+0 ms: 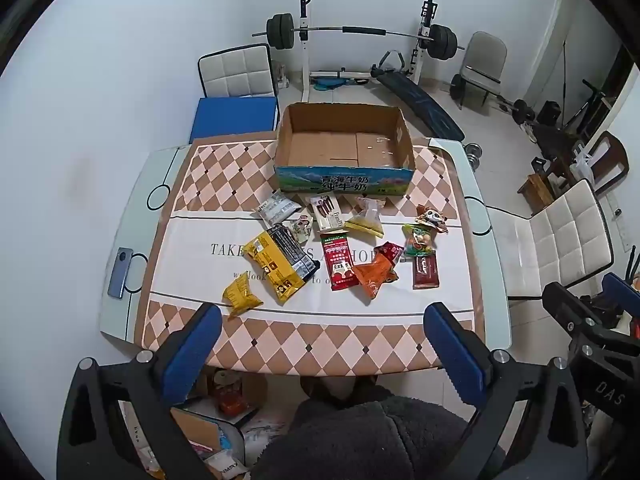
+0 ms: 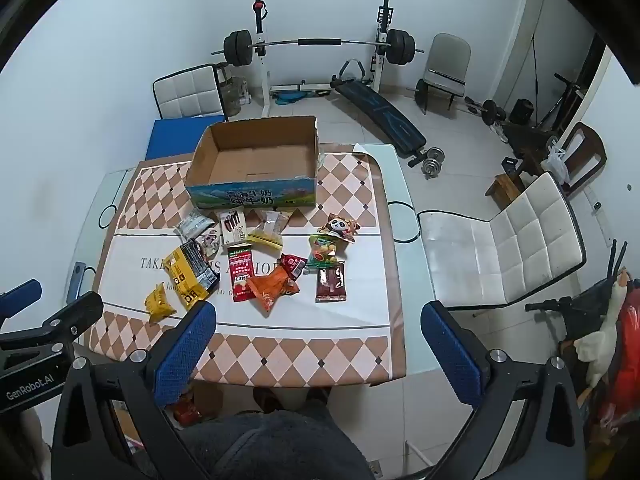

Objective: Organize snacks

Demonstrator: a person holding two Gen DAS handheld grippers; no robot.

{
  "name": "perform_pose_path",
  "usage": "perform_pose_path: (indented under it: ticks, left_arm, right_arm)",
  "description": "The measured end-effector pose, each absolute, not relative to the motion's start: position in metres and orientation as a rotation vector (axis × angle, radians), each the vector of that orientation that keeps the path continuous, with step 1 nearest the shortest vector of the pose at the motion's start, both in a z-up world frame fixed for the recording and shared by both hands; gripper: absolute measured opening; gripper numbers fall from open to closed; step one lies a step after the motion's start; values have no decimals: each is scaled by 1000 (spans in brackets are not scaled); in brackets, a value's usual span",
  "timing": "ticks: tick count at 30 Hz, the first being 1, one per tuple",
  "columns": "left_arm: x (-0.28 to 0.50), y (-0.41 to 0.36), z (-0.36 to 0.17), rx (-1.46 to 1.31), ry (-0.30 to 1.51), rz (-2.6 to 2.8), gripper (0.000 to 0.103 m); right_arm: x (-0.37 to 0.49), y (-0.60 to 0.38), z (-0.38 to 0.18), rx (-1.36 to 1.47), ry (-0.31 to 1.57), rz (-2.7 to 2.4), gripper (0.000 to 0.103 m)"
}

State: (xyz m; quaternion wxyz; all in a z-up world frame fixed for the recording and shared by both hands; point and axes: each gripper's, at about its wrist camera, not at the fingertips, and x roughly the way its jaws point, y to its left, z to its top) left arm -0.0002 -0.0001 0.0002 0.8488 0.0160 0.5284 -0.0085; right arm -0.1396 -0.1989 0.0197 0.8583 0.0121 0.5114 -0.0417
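One open cardboard box (image 1: 344,184) and about twelve snack packets (image 1: 338,264) are seen on a table (image 1: 280,344); three white chairs (image 1: 560,236) and one phone (image 1: 121,266) are counted.

Two handheld claws, alike: black angular frames with silver round-headed screws at the pivots. Left claw (image 1: 322,334) and right claw (image 2: 318,332) each fitted with blue dimpled pads (image 2: 186,346). White lettering "GenRobot.AI" and "DAS" on the black bodies. Below, dark grey fleecy clothing (image 1: 360,432) and brown shoes (image 2: 266,398).
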Motion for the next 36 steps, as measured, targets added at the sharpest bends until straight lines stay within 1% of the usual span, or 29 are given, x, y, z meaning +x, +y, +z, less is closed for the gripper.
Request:
perform_pose_path:
  ticks: [36]
  left_arm:
    - [7,-5,9,26,1114,-28,103]
  right_arm:
    - [-136,-196,23,32,1081,-83,103]
